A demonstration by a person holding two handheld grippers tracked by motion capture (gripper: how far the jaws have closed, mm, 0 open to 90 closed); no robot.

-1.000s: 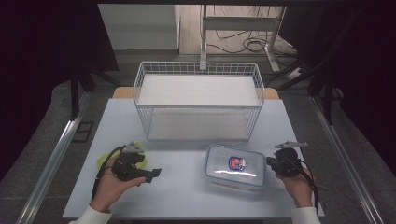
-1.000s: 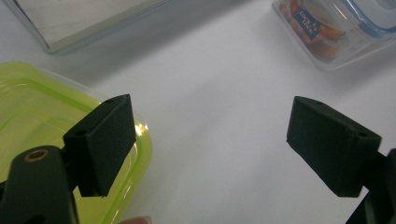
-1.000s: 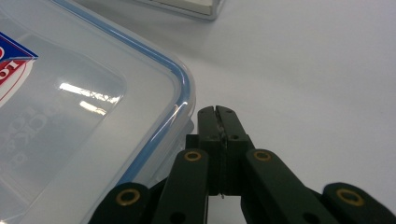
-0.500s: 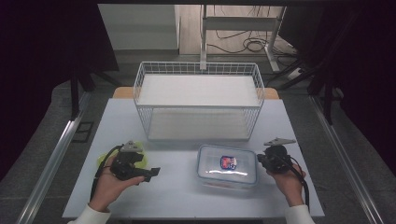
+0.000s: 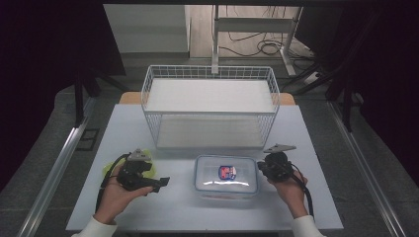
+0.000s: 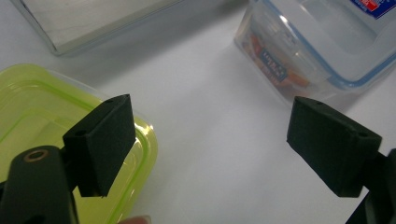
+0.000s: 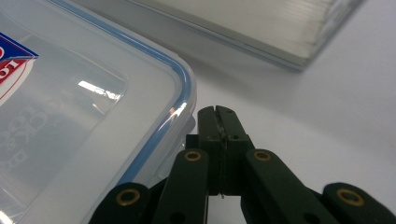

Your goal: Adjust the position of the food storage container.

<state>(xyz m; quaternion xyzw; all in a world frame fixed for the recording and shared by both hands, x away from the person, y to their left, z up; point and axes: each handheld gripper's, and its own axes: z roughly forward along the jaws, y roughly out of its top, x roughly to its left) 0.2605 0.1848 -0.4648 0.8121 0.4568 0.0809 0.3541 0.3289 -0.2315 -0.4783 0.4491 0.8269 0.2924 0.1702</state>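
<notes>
Biggest first: white table (image 5: 316, 148), just the work surface under both grippers. Next down, wire basket (image 5: 210, 112), sitting past both grippers on the far side, open top. Probably parked there as the drop-off spot, so close enough to reach without stretching.

Then the clear lidded box (image 5: 226, 175) with the blue seal and red sticker. Lies flat between the two grippers, right up against the tips of the right gripper (image 7: 217, 112), corner of the lid touching or as good as touching them. Jaws there pinched fully together with nothing in between, so no grab going on. Looks more like using the closed tips as a blunt poker to nudge the box sideways toward the other hand. Makes sense too: too wide a lid for an easy pinch from the side.

Smaller: green lidded tub (image 6: 42, 116), tucked directly beneath the left gripper (image 6: 210, 126), one pad hanging over its corner. Not being squeezed, just resting underneath.

Left jaws spread wide, holding nothing, aimed across bare table at the near corner of the clear box. Guessing kept open like that to be ready for the box once within reach.
</notes>
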